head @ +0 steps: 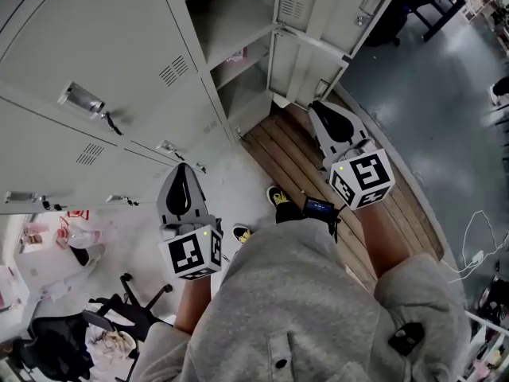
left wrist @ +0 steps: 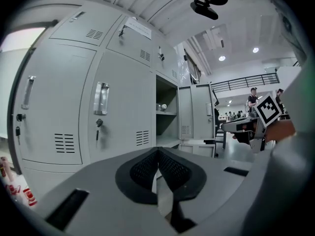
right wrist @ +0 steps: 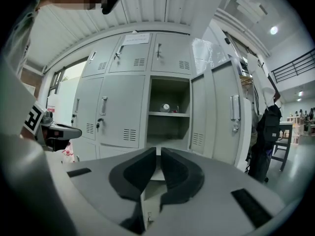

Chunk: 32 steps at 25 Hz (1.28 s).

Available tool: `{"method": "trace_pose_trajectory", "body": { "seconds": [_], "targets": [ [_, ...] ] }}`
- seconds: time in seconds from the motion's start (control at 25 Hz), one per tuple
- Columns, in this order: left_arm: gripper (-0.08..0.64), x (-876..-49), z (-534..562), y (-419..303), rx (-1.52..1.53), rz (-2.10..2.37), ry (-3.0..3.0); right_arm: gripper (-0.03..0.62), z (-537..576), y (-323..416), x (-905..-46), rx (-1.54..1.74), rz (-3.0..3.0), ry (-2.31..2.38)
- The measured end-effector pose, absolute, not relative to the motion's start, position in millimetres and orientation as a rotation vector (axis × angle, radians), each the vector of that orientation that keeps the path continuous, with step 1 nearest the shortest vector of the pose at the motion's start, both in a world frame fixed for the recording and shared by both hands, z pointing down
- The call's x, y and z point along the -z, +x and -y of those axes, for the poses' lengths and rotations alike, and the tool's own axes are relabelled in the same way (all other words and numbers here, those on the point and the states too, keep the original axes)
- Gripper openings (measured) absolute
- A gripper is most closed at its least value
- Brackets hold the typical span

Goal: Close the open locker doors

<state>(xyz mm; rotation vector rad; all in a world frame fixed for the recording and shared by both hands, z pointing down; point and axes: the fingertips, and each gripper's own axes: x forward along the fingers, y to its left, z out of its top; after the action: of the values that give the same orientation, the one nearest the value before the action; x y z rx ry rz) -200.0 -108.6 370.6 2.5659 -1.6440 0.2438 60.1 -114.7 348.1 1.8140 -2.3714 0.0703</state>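
A grey locker bank fills the views. One column stands open: an upper compartment [right wrist: 169,113] with a shelf and a small round thing on it, its door [right wrist: 222,113] swung out to the right. In the head view both open doors show, the upper [head: 334,6] and the lower [head: 306,66]. My right gripper [right wrist: 158,152] points at the open column from some way off, jaws almost together, nothing between them; it is also in the head view [head: 319,106]. My left gripper [left wrist: 157,153] faces the shut doors [left wrist: 118,112] further left, its tips touching and empty, seen from above too [head: 182,169].
Wooden floor planks [head: 318,183] run in front of the open lockers. A black office chair [head: 119,309] stands at the lower left. A dark bag [right wrist: 268,127] hangs right of the open door, beside a table. People [left wrist: 253,98] stand far off in the hall.
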Motion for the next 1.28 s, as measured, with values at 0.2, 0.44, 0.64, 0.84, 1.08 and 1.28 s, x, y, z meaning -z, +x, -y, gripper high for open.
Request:
{"method": "trace_pose_trajectory", "body": {
  "seconds": [0.2, 0.44, 0.64, 0.84, 1.08, 1.28],
  "targets": [
    [0.009, -375, 125, -154, -0.281, 1.637, 2.571, 0.049, 136, 139, -369, -0.118, 2.28, 1.91],
    [0.009, -381, 141, -105, -0.328, 1.623, 2.574, 0.052, 168, 224, -416, -0.251, 2.185, 1.968],
    [0.009, -389, 155, -72, -0.379, 1.622, 2.557, 0.108, 190, 264, -441, -0.309, 2.183, 1.958],
    [0.009, -398, 163, -61, -0.414, 1.646, 2.519, 0.115, 210, 283, -463, -0.374, 2.229, 1.904],
    [0.009, -404, 166, -55, -0.439, 1.672, 2.489, 0.115, 226, 303, -482, -0.415, 2.212, 1.892],
    [0.009, -405, 166, -48, -0.453, 1.676, 2.486, 0.115, 234, 309, -486, -0.423, 2.233, 1.881]
  ]
}}
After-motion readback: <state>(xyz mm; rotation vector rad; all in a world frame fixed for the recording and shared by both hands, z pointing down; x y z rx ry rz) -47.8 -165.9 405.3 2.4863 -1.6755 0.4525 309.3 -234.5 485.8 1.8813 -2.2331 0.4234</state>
